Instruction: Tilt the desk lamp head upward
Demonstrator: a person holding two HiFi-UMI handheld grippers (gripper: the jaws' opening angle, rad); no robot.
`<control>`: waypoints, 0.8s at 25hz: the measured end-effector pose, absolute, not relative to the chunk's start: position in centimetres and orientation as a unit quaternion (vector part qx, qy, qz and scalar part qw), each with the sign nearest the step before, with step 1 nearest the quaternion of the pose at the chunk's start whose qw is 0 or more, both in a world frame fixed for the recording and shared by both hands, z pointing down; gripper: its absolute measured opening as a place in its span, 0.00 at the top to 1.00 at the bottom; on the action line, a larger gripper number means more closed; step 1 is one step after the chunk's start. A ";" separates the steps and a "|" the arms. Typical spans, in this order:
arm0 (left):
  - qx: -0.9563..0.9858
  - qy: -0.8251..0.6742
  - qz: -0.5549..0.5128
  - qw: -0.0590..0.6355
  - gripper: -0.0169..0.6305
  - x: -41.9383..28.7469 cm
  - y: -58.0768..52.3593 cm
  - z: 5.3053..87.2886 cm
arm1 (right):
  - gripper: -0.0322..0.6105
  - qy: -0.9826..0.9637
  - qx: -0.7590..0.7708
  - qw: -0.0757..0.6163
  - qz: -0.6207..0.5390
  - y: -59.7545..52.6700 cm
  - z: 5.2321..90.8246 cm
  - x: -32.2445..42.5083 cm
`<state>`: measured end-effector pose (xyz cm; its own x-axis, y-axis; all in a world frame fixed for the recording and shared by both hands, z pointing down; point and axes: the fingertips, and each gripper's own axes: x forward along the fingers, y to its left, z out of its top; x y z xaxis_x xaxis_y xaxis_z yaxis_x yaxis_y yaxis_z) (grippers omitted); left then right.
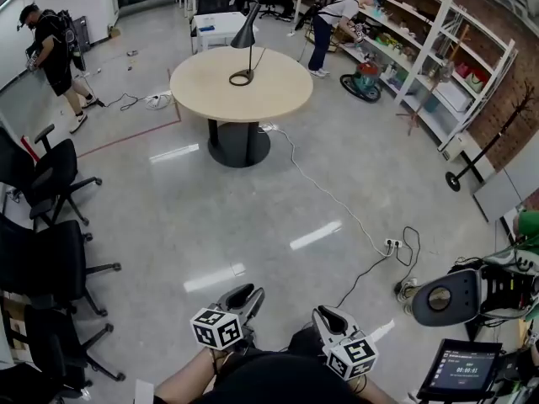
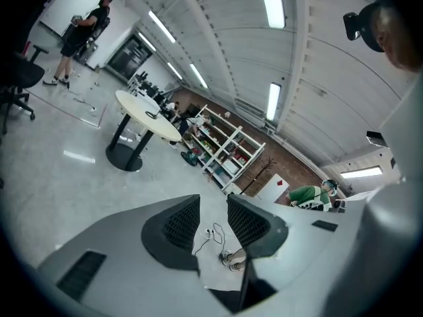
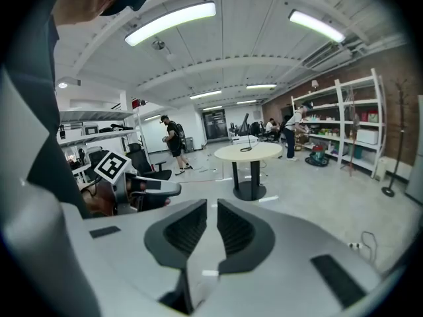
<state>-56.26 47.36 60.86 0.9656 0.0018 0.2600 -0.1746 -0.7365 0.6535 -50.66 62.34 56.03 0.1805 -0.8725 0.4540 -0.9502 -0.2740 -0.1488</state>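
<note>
Held low against the person's body, the left gripper (image 1: 242, 296) and right gripper (image 1: 329, 316) both have their jaws drawn together on nothing. Well apart from them, across the floor, the black desk lamp (image 1: 247, 34) stands on the round table (image 1: 278, 99).

No text legible: dark screen (image 1: 461, 369), well to the near right of the round table (image 1: 282, 91), shows pale characters too small to read.
</note>
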 end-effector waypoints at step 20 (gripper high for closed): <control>0.931 -0.137 0.119 0.318 0.76 -40.3 43.9 58.2 | 0.87 -0.680 0.697 0.003 0.229 53.6 56.5 -31.7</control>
